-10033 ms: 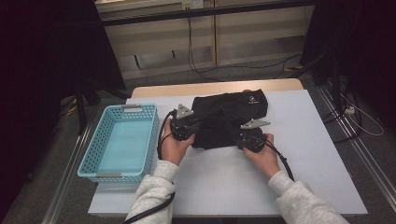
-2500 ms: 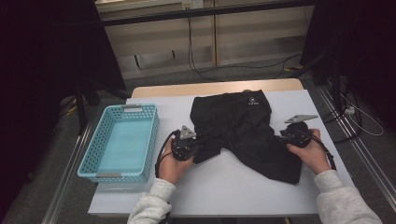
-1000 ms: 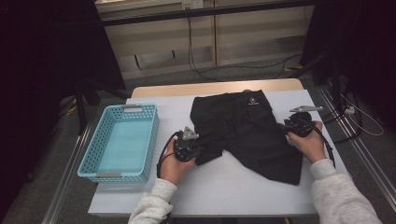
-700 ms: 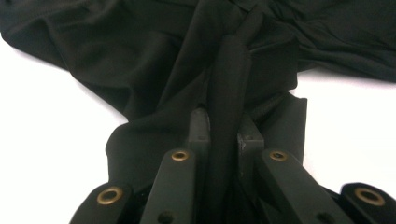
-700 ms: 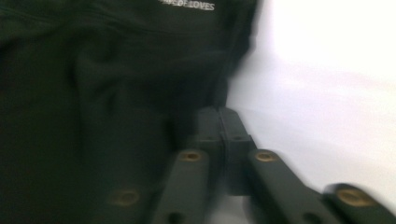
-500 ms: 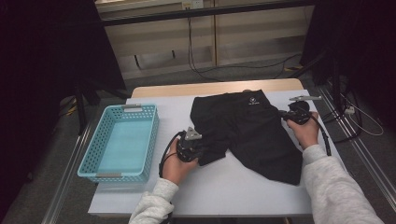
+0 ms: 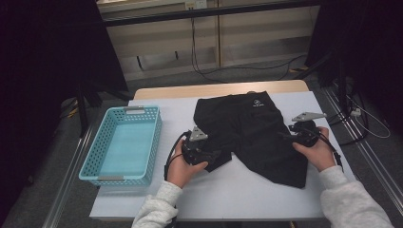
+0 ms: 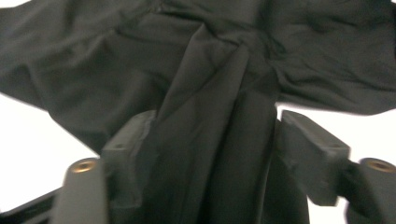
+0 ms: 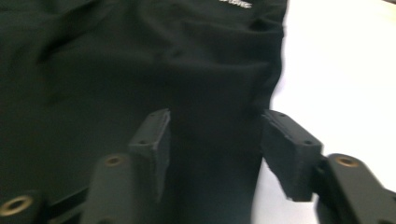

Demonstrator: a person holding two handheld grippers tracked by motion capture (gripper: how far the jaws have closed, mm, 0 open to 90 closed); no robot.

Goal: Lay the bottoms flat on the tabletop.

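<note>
Since the frame half a second earlier, the right gripper (image 7: 291, 134) has drawn back toward the person along the black shorts' (image 7: 259, 128) right edge. Both grippers' jaws have just opened; the left gripper (image 7: 216, 155) stands released with fabric between its pads (image 8: 128, 144). The shorts lie spread on the white table (image 7: 228, 190), beside the blue basket (image 7: 122, 145).

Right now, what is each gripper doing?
Left gripper: jaws just opened, black shorts fabric between them.
Right gripper: jaws just opened, over the shorts' edge.

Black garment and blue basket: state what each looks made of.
Black garment: thin woven or knit fabric, matte; it creases and bunches into soft folds, so probably a light synthetic. Blue basket: moulded plastic, slightly glossy, with a regular lattice of holes in its walls.
</note>
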